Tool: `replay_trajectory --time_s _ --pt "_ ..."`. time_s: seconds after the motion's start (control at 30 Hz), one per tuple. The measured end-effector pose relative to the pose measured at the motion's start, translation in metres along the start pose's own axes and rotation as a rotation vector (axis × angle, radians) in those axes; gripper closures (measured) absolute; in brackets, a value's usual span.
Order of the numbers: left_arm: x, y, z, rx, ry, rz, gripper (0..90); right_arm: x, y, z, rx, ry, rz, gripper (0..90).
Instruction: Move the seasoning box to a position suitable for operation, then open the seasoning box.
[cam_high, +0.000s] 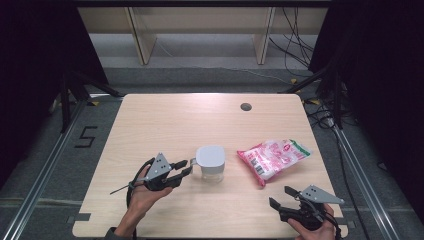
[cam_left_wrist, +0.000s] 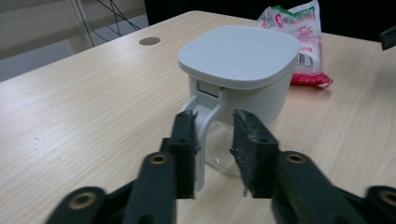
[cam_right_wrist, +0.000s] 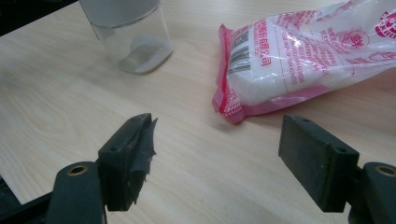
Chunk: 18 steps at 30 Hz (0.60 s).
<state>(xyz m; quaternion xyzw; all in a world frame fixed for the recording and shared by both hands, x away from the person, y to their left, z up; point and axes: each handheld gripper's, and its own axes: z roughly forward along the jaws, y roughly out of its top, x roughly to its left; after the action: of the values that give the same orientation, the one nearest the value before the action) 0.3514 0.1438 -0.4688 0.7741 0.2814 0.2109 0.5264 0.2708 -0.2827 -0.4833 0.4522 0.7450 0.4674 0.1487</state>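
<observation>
On a light wooden table (cam_high: 165, 120), a clear glass jar with a grey rounded-square lid (cam_high: 210, 163) stands upright near the middle. The left gripper (cam_high: 183, 167) reaches it from the left, its black jaws set narrowly on either side of the jar's white handle (cam_left_wrist: 205, 126), close to it though not visibly clamped. A pink and white plastic bag of white grains (cam_high: 273, 158) lies just to the right of the jar. The right gripper (cam_high: 281, 196) hovers near the table's front right corner, jaws spread wide, holding nothing and aimed at the bag.
</observation>
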Motion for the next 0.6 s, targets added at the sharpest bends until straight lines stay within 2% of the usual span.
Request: replay_trajectory --time_s 0.13,0.17,0.2,0.23,0.27,0.3,0.33,0.4,0.43,0.47,0.5,0.6 --pt "-0.002 0.003 -0.001 -0.008 0.005 0.017 83.3 0.0 0.0 0.003 -0.017 -0.006 -0.016 27.3" --pt "-0.002 0.004 -0.003 -0.011 -0.011 -0.009 85.2 0.0 0.0 0.002 -0.025 0.003 -0.022 27.3" --pt "-0.002 0.004 -0.003 -0.011 -0.011 -0.009 86.7 0.0 0.0 0.002 -0.025 0.003 -0.022 27.3" --pt "-0.002 0.004 -0.003 -0.032 -0.035 -0.054 86.9 0.0 0.0 0.003 -0.012 -0.012 -0.027 27.3" --pt "-0.002 0.004 -0.003 -0.032 -0.035 -0.054 86.9 -0.002 0.001 0.003 -0.019 -0.009 -0.059 27.3" --pt "-0.001 0.005 -0.003 -0.03 -0.023 -0.022 86.9 -0.001 0.0 0.004 -0.016 -0.006 -0.053 27.3" --pt "-0.001 0.006 -0.003 -0.023 -0.007 -0.007 86.8 -0.001 0.001 0.003 -0.023 -0.008 -0.06 27.3" --pt "-0.001 0.006 -0.003 -0.02 0.001 0.001 86.7 -0.001 0.0 0.003 -0.024 -0.008 -0.069 27.3" --pt "0.0 0.007 -0.002 -0.035 -0.021 -0.026 86.6 -0.001 0.0 0.004 -0.016 -0.001 -0.058 27.3" --pt "0.0 0.007 -0.002 -0.035 -0.021 -0.026 86.8 -0.002 0.001 0.003 -0.018 -0.001 -0.063 27.3" --pt "0.0 0.008 -0.003 -0.032 -0.012 -0.02 87.2 0.002 0.0 0.003 -0.004 0.006 -0.011 27.3" --pt "0.0 0.011 -0.004 -0.041 -0.003 -0.014 87.9 0.001 0.0 0.003 0.0 0.005 -0.013 27.3"
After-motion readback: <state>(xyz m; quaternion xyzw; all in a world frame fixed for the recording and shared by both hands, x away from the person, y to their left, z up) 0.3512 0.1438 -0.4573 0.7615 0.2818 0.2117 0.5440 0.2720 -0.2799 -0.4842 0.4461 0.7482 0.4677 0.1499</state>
